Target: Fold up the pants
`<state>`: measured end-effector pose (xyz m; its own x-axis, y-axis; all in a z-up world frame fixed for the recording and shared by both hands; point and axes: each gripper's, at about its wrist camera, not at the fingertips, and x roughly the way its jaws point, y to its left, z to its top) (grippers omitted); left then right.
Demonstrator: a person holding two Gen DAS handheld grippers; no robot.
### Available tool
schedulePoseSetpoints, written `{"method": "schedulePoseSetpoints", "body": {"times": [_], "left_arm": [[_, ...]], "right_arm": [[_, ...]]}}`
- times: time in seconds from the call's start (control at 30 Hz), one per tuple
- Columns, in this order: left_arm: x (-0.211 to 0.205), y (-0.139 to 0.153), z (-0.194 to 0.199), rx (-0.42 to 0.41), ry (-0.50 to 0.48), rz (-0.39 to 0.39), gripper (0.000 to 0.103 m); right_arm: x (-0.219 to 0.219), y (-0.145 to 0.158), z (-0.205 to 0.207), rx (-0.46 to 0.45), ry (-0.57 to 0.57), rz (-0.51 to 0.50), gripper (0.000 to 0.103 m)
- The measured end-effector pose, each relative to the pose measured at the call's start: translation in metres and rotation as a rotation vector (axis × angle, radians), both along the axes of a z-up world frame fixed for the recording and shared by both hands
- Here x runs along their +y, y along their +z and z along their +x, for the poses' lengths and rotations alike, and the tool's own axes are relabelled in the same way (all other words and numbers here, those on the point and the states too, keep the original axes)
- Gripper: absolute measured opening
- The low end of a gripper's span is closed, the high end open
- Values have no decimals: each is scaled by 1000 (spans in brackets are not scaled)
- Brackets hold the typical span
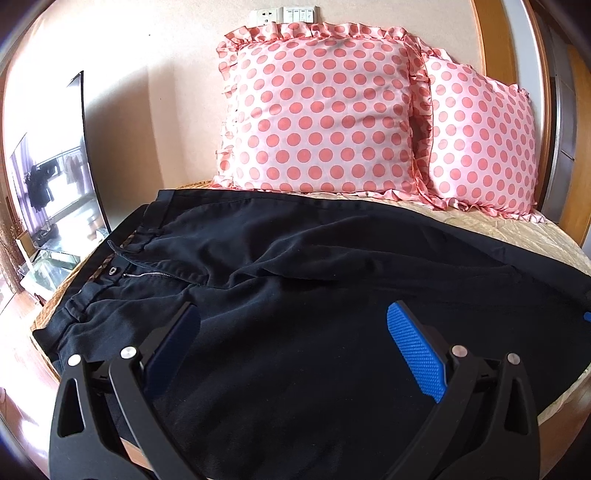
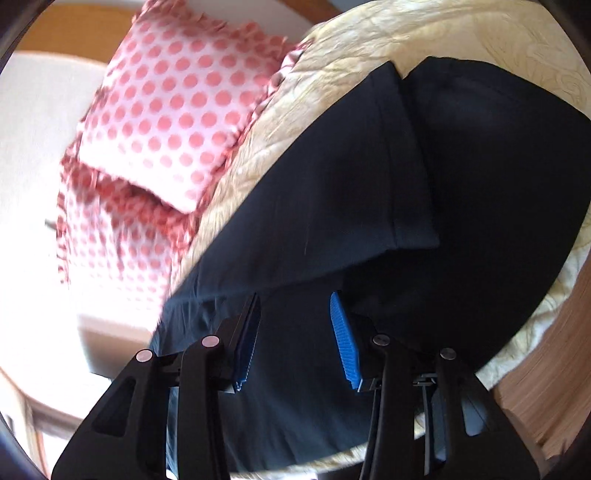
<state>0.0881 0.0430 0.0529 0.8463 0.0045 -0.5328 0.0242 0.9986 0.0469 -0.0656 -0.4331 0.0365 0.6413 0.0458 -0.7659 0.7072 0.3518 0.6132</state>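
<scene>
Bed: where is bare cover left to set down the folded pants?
Bare bedspread shows as a strip between the pants and the right pillow, and past the leg hems. The head end is crowded with two pillows; the pants fill the middle.

No readable text, labels, brands or nos. in either view. Wall plates (image 1: 282,14) above the pillows carry only socket holes & switch rockers, no legible marking. Pants snap button (image 1: 112,270) too small to read.
</scene>
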Motion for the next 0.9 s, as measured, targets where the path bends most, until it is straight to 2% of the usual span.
{"method": "schedulePoseSetpoints", "body": {"times": [0.13, 0.23, 0.3, 0.33, 0.4, 0.5, 0.57, 0.7, 0.8, 0.9], "left_arm": [[10, -1, 4, 6, 18, -15, 101], [13, -3, 8, 18, 23, -34, 101], [14, -4, 10, 22, 22, -40, 101], [13, -4, 11, 22, 23, -37, 101], [13, -4, 13, 24, 26, -32, 101], [18, 1, 20, 33, 19, -48, 101], [23, 7, 33, 69, -10, -87, 101], [33, 19, 85, 196, -94, -215, 101], [38, 22, 137, 289, -79, -273, 99], [42, 21, 189, 355, -43, -327, 82]], "right_arm": [[-7, -3, 0, 12, -99, 16, 42], [-10, -5, -1, 8, -147, -16, 42], [-14, -6, 1, -4, -178, -49, 27], [-17, -5, -2, -37, -190, -69, 11], [-22, -2, -12, -110, -216, -77, 7], [-24, 6, -29, -137, -247, -116, 5], [-24, 10, -41, -142, -263, -127, 5], [-23, 6, -56, -128, -270, -128, 5], [-24, 5, -51, -118, -257, -146, 5], [-26, 8, -48, -110, -242, -164, 5]]}}
